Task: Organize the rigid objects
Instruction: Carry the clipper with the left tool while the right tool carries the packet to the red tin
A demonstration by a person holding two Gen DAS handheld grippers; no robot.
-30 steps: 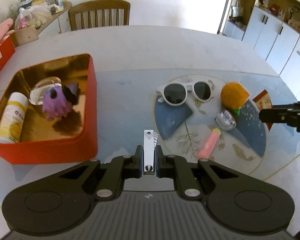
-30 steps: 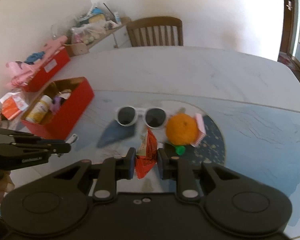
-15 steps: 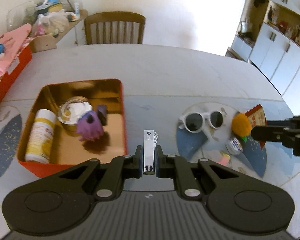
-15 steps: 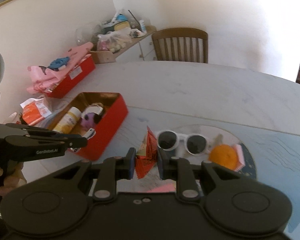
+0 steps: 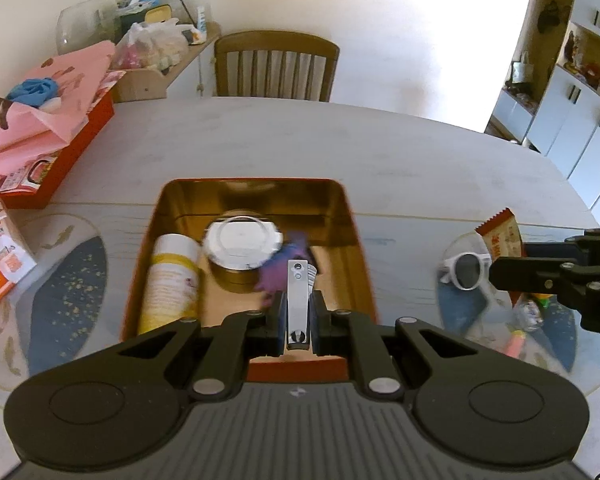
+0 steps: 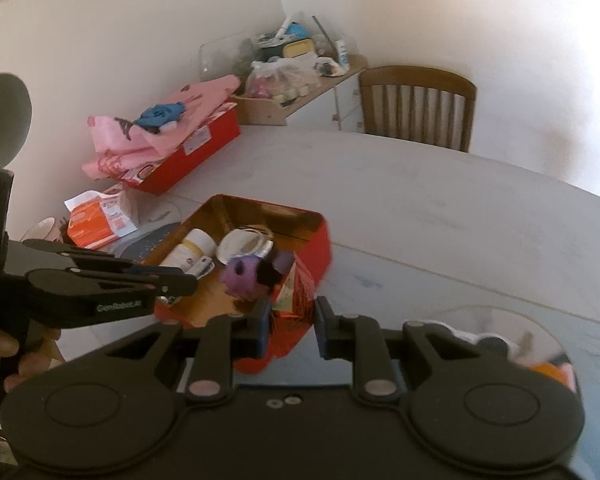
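- Red tin box [image 5: 356, 240], gold inside, sits on the table [image 5: 420, 152] and already holds a yellow-and-white bottle [image 5: 172, 280], a round lidded tin [image 5: 242, 240] and a purple toy [image 6: 242, 276] — that much of the sorting looks done.
- Left gripper [image 5: 298, 312] is pinching a metal nail clipper [image 5: 297, 300] upright between its pads, poised right over the box's near end.
- Right gripper [image 6: 290, 320] is clamped on a red snack packet [image 6: 296, 300], hanging at the box's near right corner; whether it is over the box or just outside the rim I cannot tell, the view is blurred.
- Neither item is let go yet, so two drops appear to be next.
- Left behind on the blue round mat [image 5: 560, 332]: white sunglasses [image 5: 464, 272], a pink tube [image 5: 514, 342], a small shiny item and something orange [image 6: 552, 372] at the right view's edge.
- My read: roughly halfway, with several pieces to fetch after these two.
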